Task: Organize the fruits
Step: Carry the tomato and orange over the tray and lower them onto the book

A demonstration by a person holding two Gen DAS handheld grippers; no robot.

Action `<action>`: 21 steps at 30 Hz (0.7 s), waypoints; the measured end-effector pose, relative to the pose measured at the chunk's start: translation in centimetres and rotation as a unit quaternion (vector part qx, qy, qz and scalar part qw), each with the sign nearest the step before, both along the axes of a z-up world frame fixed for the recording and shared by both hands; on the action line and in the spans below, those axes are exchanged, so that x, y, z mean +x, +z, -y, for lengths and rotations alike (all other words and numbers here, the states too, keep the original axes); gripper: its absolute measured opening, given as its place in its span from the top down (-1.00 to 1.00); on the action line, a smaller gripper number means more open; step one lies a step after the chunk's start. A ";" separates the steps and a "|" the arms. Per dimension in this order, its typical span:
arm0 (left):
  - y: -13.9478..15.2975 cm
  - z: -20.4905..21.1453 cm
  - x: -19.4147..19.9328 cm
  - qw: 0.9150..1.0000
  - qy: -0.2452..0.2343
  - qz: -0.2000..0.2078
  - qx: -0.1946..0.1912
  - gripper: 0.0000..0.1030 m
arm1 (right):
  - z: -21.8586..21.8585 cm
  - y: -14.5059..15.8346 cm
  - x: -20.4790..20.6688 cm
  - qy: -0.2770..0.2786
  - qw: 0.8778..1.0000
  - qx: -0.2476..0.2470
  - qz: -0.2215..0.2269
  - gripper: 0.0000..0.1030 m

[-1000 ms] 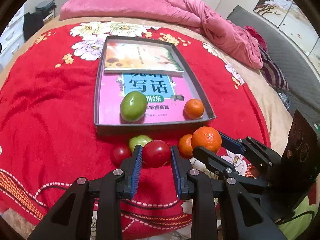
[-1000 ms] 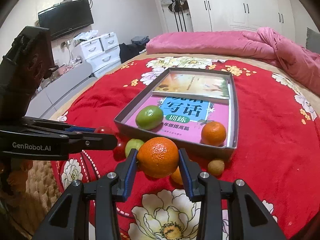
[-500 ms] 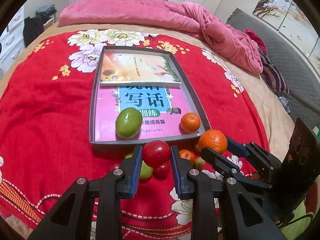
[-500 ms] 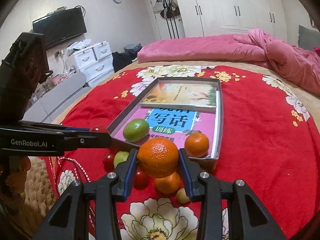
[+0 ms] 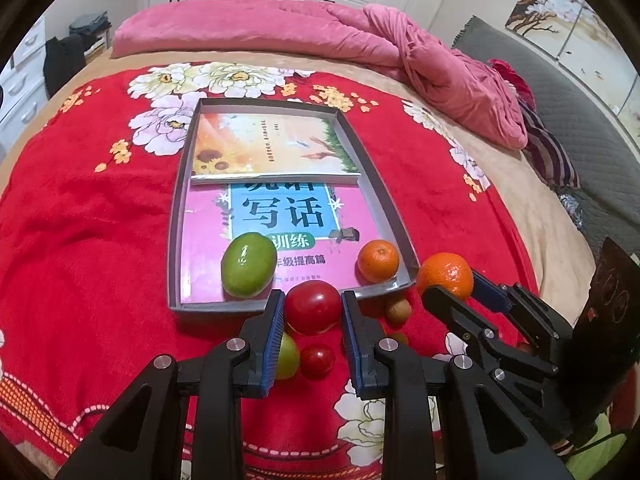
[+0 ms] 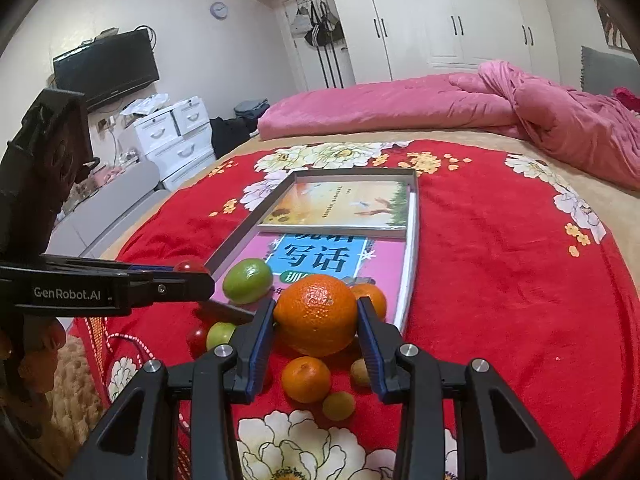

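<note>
Red glossy tomato [image 5: 313, 307], dimpled round orange [image 6: 316, 314], gripped

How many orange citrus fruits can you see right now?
3. A large orange held in the right gripper, a small mandarin in the tray, another mandarin on the bedspread. More may be hidden.

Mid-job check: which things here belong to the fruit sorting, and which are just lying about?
Job: red tomato in left gripper; big orange in right gripper; grey tray; loose fruit on the red blanket.
Lying about: books, pink quilt, television.
</note>
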State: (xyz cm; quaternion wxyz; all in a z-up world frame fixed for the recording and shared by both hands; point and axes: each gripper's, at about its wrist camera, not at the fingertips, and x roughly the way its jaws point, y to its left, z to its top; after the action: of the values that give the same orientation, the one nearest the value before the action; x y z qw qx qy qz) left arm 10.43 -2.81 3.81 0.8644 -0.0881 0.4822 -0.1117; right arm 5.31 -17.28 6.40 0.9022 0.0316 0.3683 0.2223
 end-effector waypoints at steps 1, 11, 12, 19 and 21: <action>0.0 0.1 0.2 1.000 -0.001 0.000 0.001 0.44 | 0.1 0.0 0.2 -0.002 1.000 0.000 0.000 0.21; -1.1 1.2 1.8 1.000 -0.008 -0.007 0.007 0.44 | 1.4 0.1 1.3 -0.029 1.000 0.003 0.003 0.21; -1.3 1.3 1.9 1.000 -0.009 -0.009 0.008 0.44 | 1.6 0.1 1.4 -0.031 0.999 0.003 0.003 0.21; -2.4 1.9 3.2 1.000 -0.011 -0.018 0.010 0.44 | 2.1 0.0 2.1 -0.039 0.999 0.004 0.000 0.21; -2.7 2.1 3.6 1.000 -0.013 -0.019 0.012 0.44 | 2.1 -0.1 2.2 -0.038 0.999 0.002 -0.001 0.21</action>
State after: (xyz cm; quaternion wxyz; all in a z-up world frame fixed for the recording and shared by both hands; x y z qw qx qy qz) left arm 14.05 -4.89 1.14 0.8545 -0.0737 0.5011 -0.1152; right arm 7.52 -19.35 6.27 0.9094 0.0477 0.3675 0.1887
